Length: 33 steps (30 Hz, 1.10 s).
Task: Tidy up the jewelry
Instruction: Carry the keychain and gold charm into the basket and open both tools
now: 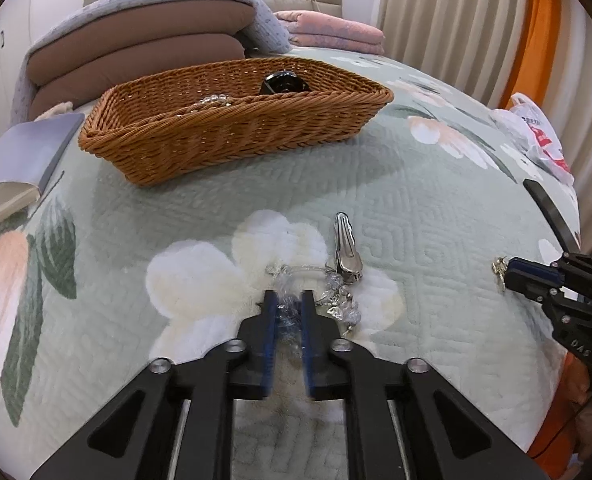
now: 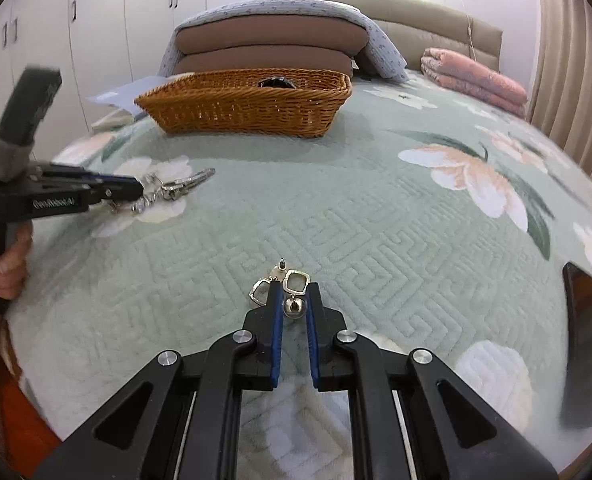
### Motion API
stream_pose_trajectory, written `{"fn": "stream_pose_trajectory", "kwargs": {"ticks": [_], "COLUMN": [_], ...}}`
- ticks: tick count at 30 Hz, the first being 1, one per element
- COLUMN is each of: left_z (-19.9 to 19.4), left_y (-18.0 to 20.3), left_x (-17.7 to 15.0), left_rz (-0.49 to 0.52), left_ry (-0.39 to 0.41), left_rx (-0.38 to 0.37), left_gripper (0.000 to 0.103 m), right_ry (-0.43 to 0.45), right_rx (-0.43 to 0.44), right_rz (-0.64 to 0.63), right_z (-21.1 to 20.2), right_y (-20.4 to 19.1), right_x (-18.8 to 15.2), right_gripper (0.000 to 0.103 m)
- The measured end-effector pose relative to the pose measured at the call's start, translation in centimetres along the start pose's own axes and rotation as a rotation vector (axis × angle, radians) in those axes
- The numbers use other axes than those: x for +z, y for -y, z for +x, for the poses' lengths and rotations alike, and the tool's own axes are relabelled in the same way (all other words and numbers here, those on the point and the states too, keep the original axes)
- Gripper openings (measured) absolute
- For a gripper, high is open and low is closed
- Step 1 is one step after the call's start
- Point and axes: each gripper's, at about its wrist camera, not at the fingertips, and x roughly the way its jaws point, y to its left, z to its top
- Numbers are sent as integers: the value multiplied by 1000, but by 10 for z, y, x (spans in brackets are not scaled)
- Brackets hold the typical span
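Clear bead bracelet (image 1: 292, 308) and silver hair clip (image 1: 345, 250) lie touching on the bed; silver earrings (image 2: 292, 286) nearby. Wicker basket (image 1: 232, 136) holds beads, probably another bracelet.

Both wrist cameras sit close above the quilted bed (image 1: 435, 208), angled downward along their own fingers toward the far headboard. Each view catches the wicker basket (image 1: 232, 128) and the other gripper at its edge.
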Motion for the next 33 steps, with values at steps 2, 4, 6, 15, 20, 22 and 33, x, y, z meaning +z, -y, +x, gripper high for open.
{"fn": "stream_pose_trajectory", "kwargs": {"ticks": [2,4,6,15,20,22,33], "left_z": [-4,-12,-23,-63,-96,-107,-61], "left_y": [-5,-10,-13,-16,-13,-15,-55], "left_x": [1,3,5,26,55,72,152], "left_rz": [-27,-48,-66,-97,-81,-81,-151], "left_ry": [13,46,88,215,307,343,417], "left_rx": [-22,-52,-93,-166,-140,-120,67], "left_gripper": [9,9,9,9,9,9,9], "right_ry": [25,56,79,153,243,282,285], "right_rx": [14,9,19,127,121,125,130], "right_rz": [14,5,7,55,17,-2,-13], "right_z": [-8,-16,-23,-34,-44,-43,68], "right_y": [4,3,3,14,8,4,-12], "right_x": [4,8,14,63,104,128,228], "right_gripper": [12,12,12,12,12,12,12]}}
